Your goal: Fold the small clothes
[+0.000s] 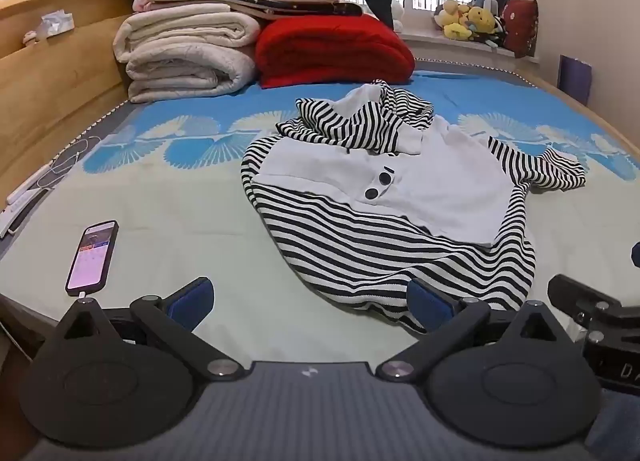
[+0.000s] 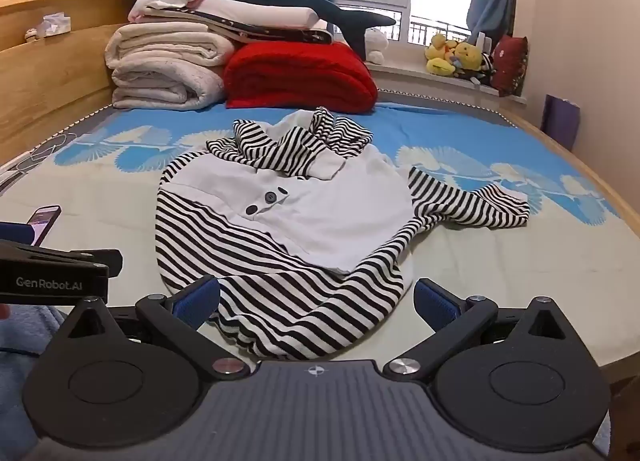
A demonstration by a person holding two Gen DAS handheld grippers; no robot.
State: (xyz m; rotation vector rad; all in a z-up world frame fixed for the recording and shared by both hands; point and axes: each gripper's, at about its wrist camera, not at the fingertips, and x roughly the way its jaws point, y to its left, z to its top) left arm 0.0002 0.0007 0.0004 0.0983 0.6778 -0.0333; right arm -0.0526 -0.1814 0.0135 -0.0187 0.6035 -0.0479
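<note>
Your left claw and right claw are both spread wide, holding nothing. The small striped top, soft knit with a plain white chest panel and two dark round buttons, lies rumpled on the bed, just ahead of both claws.

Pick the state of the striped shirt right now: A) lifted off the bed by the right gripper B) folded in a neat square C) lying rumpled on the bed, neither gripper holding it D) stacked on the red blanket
C: the striped shirt lies crumpled on the bed, one sleeve flung out sideways, with the left gripper and right gripper both open and empty at its near hem.
</note>
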